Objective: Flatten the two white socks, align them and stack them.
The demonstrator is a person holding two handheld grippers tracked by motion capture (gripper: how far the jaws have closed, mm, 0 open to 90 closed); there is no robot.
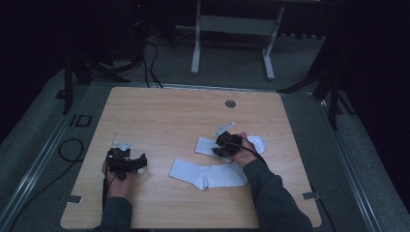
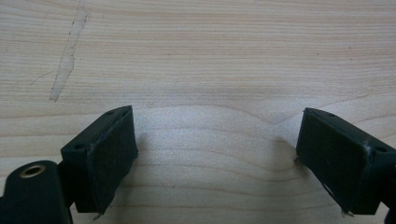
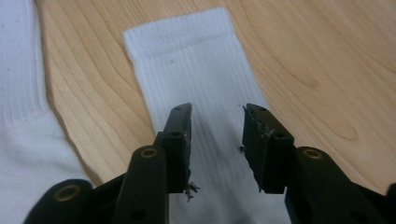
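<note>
Two white socks lie on the wooden table [image 1: 159, 116]. The nearer sock [image 1: 205, 174] lies flat in front of the person's right arm. The farther sock [image 1: 205, 145] runs under my right gripper [image 1: 223, 146], its toe end [image 1: 257, 142] showing past the hand. In the right gripper view the jaws stand a little apart over that sock's ribbed leg [image 3: 196, 60], with cloth [image 3: 217, 140] showing in the gap; the nearer sock [image 3: 18, 93] is at the left edge. My left gripper [image 1: 138, 162] rests at the table's left, open wide over bare wood [image 2: 215, 140].
A round grey grommet [image 1: 230, 103] sits near the table's far edge. A pale scratch [image 2: 67, 56] marks the wood ahead of the left gripper. Beyond the table stand a white frame [image 1: 232, 29] and black stands with cables [image 1: 145, 58] on the floor.
</note>
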